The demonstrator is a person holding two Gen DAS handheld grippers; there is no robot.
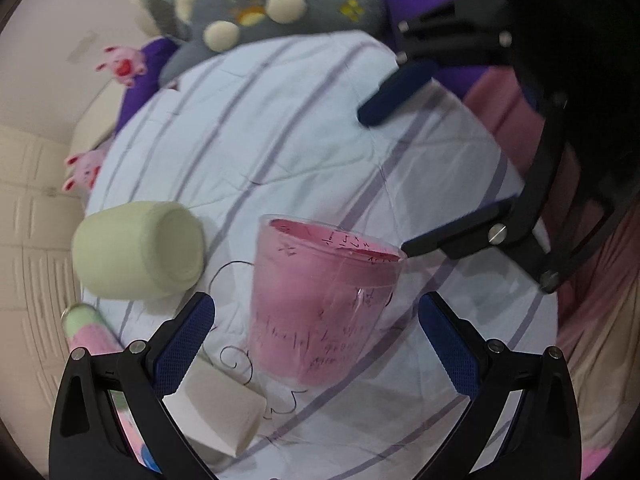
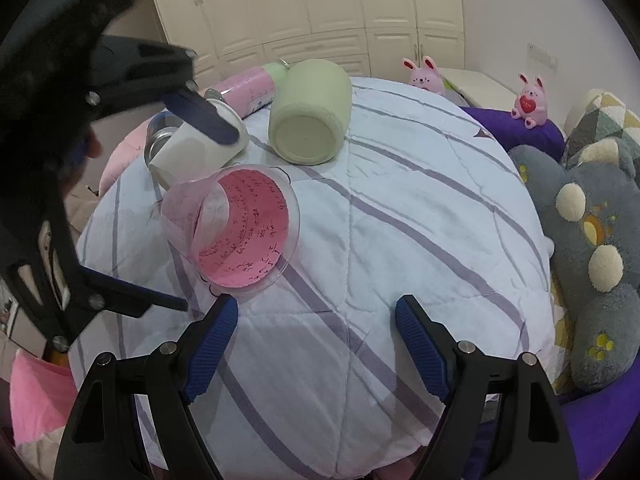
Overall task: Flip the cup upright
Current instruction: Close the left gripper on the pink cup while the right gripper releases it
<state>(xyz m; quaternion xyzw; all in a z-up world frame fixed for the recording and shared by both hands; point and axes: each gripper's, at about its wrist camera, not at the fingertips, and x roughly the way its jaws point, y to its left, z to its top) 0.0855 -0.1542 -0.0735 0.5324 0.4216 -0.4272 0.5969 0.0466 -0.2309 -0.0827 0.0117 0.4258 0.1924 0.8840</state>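
Note:
A clear plastic cup (image 1: pixel 320 312) lined with pink written paper lies tilted on the white striped quilt (image 1: pixel 280 140), its mouth toward the right gripper. In the right wrist view the cup (image 2: pixel 236 232) lies on its side with its open mouth facing the camera. My left gripper (image 1: pixel 316 344) is open, fingers on either side of the cup without touching it. My right gripper (image 2: pixel 316 340) is open and empty, just right of the cup's rim; it also shows in the left wrist view (image 1: pixel 384 176), open beyond the cup.
A pale green cup (image 2: pixel 312 112) lies on its side behind the clear cup. A white cup (image 2: pixel 200 144), a metal jar (image 2: pixel 160 132) and a pink bottle (image 2: pixel 248 92) lie by it. Grey plush (image 2: pixel 592 240) and pink bunnies (image 2: pixel 530 100) sit at the right.

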